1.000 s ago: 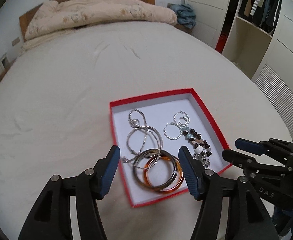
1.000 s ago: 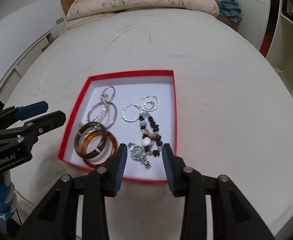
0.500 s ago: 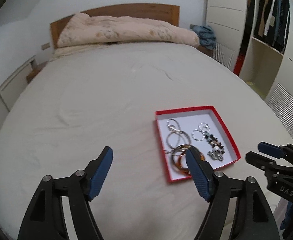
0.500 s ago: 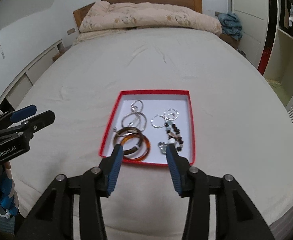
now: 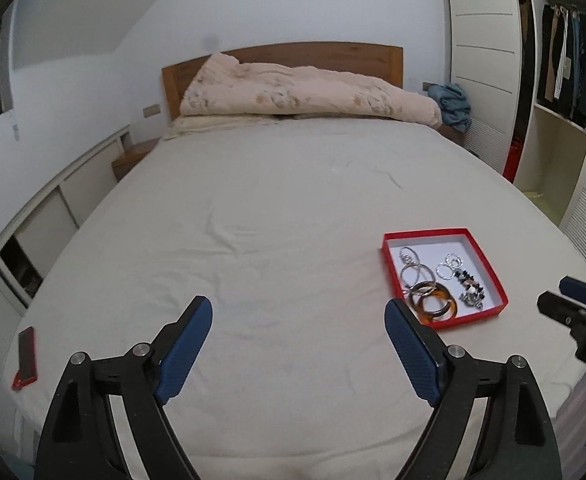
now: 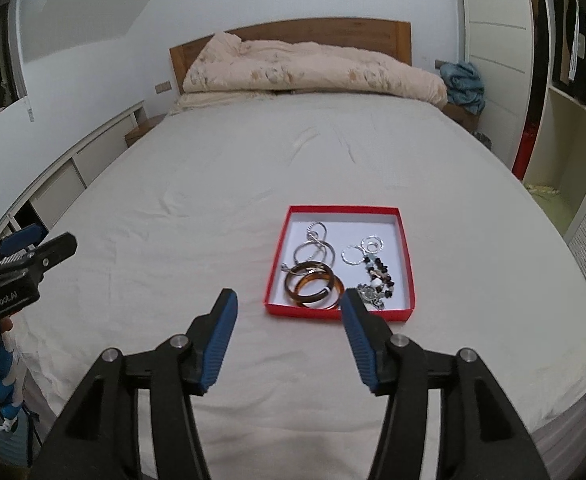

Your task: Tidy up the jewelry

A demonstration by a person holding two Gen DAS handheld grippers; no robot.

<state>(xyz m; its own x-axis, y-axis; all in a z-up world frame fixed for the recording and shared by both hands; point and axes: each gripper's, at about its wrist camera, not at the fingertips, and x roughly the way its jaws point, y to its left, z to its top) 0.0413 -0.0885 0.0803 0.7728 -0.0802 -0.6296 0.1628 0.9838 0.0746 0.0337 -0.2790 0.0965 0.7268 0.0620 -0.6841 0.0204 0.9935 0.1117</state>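
**Red-rimmed box of jewelry on the bed, both grippers empty**

Red cardboard forms the rim of a shallow jewelry box (image 6: 406, 240) with a white floor, lying flat on the pale bed sheet (image 6: 213, 200). In the right wrist view it sits just past the blue fingertips, toward 1 o'clock; in the left wrist view it lies off at 3 o'clock (image 5: 489, 264), near the mattress edge.

Inside the box, two overlapping amber bangles (image 6: 317, 288) fill the near left corner. Thin silver hoops (image 6: 313, 250) lie behind them, toward 12 o'clock. On the right side sit smaller silver rings (image 6: 363, 250), with a dark beaded bracelet (image 6: 381, 274) trailing toward the near wall. What looks like a small watch (image 6: 369, 292) rests at its near end, though it is too small to be sure.

The left gripper (image 5: 299, 338) hovers over bare sheet with its jaws spread wide, nothing between them. The right gripper (image 6: 289, 326) is likewise parted and empty, short of the box.

A folded cream duvet (image 6: 313, 70) lies against the wooden headboard (image 6: 333, 30) at 12 o'clock. A red phone (image 5: 26, 356) rests on the sheet at 9 o'clock in the left view.
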